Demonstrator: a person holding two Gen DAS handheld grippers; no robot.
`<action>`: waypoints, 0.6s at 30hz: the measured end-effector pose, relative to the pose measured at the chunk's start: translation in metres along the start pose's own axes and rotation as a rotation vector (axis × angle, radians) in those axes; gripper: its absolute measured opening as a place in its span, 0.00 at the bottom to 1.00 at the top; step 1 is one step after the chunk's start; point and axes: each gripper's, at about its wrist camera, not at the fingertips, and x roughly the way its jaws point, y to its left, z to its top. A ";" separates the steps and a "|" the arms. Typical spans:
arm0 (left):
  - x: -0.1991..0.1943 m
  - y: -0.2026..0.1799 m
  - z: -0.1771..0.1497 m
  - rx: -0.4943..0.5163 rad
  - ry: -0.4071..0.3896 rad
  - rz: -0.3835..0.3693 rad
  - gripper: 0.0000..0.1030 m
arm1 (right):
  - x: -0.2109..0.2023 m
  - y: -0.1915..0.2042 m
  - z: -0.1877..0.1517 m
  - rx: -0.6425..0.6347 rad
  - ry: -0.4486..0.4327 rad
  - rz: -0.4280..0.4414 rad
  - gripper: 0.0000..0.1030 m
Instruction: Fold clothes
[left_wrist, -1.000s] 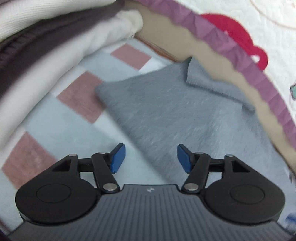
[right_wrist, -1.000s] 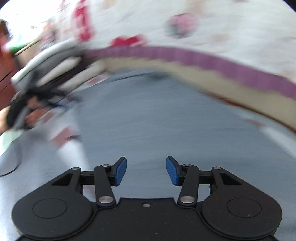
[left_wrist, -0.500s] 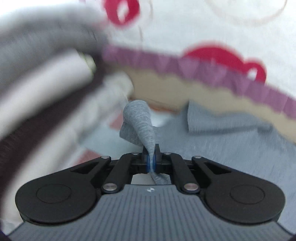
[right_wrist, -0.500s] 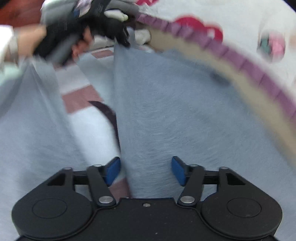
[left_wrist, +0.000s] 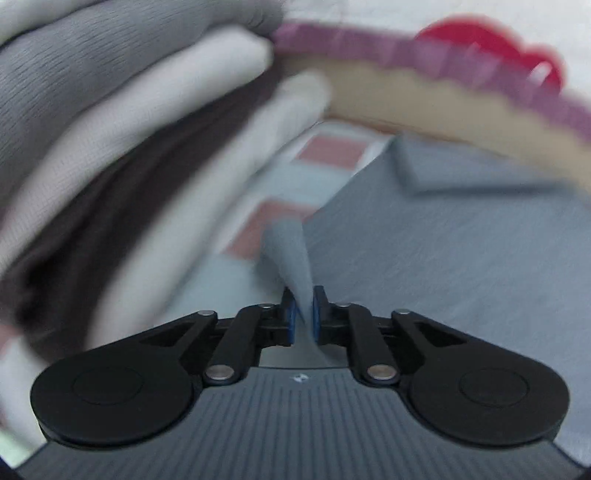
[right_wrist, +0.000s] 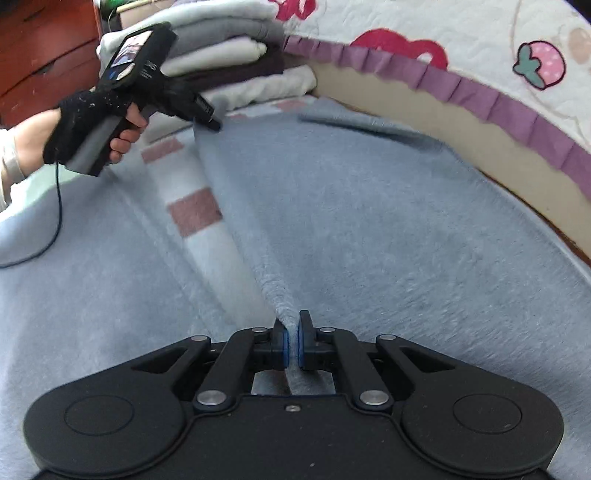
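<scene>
Pale blue blanket (right_wrist: 207, 258) with dusty-pink blocks spread under the tongs. Quilted white bedspread (right_wrist: 461, 29) with strawberry print and purple ruffle trim (right_wrist: 491, 107) curving beyond and right of them. Reddish wooden dresser (right_wrist: 44, 51) way off far left. Thin black cable (right_wrist: 57, 206) trailing left.

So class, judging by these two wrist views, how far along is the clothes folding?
Done: a stack of folded clothes sits by the quilt.
In hand: the left gripper, jaws opening, and the right gripper, jaws closing, each have the fuzzy grey-blue garment's edge between their pads.
Left: that garment lies mostly flat, unfolded.
</scene>
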 end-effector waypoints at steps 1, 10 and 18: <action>-0.008 0.001 0.001 -0.005 -0.029 0.005 0.21 | 0.001 0.000 -0.001 0.014 -0.002 0.003 0.08; 0.002 -0.058 0.039 0.033 -0.030 -0.449 0.44 | -0.048 -0.025 -0.010 0.310 -0.152 0.291 0.51; 0.064 -0.123 0.063 0.192 -0.003 -0.330 0.44 | -0.132 -0.118 -0.080 0.458 -0.148 -0.239 0.52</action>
